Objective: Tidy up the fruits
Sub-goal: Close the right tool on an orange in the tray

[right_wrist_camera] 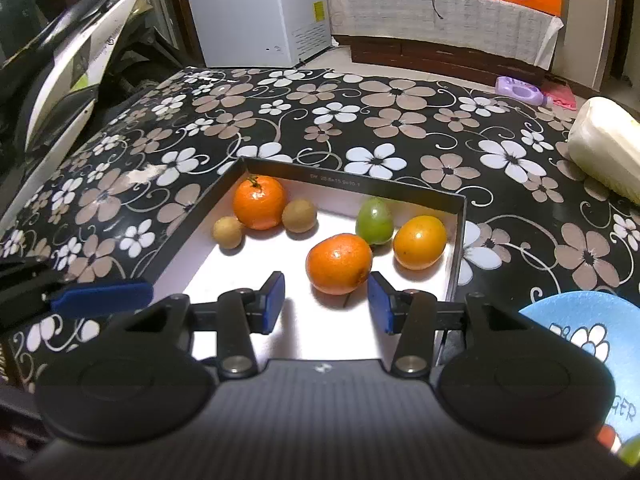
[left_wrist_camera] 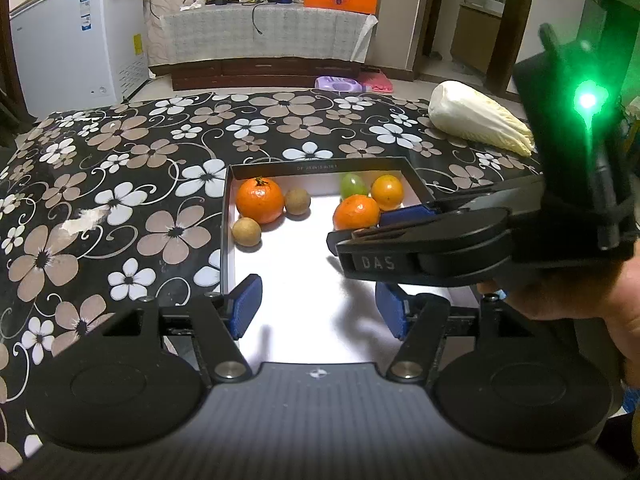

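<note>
Flowered black tablecloth [right_wrist_camera: 400, 120] runs wide and bare beyond the shallow box [right_wrist_camera: 456, 248]. Left gripper [left_wrist_camera: 316, 308] hangs over its bare white floor, jaws parted, holding nothing. Ahead of it sit a stemmed orange [right_wrist_camera: 259, 202] and two round brown fruits. Right gripper [right_wrist_camera: 326, 302] stands part open, a glossy tangerine [right_wrist_camera: 338, 263] just ahead, unpinched; its near underside is hidden. A green fruit and yellow-orange one crowd the right wall.
</note>
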Action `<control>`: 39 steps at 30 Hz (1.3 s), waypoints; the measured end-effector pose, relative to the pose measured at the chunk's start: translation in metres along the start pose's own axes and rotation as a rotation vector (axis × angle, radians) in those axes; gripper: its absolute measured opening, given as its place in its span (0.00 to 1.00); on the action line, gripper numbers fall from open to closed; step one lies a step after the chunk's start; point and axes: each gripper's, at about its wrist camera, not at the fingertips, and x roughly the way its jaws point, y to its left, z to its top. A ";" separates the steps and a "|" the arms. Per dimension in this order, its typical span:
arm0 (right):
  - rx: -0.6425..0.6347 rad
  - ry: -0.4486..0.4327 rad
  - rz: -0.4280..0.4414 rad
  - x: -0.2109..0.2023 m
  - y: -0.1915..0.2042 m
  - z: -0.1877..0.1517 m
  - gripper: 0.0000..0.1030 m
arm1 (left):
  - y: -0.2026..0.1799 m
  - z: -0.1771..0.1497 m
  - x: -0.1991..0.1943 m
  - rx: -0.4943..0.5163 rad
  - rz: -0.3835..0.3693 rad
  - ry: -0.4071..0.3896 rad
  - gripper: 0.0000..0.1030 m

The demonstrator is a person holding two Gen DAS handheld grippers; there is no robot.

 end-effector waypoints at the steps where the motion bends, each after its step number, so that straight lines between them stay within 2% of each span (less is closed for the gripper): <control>1: -0.006 0.002 -0.006 0.001 0.001 0.000 0.48 | 0.000 0.000 -0.001 0.000 -0.001 0.000 0.66; 13: -0.036 0.022 -0.074 0.016 0.007 0.004 0.44 | 0.010 0.000 -0.001 -0.022 0.004 0.006 0.66; 21: -0.036 0.022 -0.058 0.014 0.005 0.005 0.39 | 0.006 0.003 0.003 -0.019 -0.001 0.007 0.66; 29: 0.006 -0.016 0.013 -0.017 -0.008 0.003 0.39 | -0.005 0.008 0.010 -0.011 -0.007 0.001 0.66; 39: 0.039 -0.083 0.019 -0.060 -0.034 -0.002 0.39 | -0.024 0.018 0.028 -0.010 -0.004 -0.003 0.66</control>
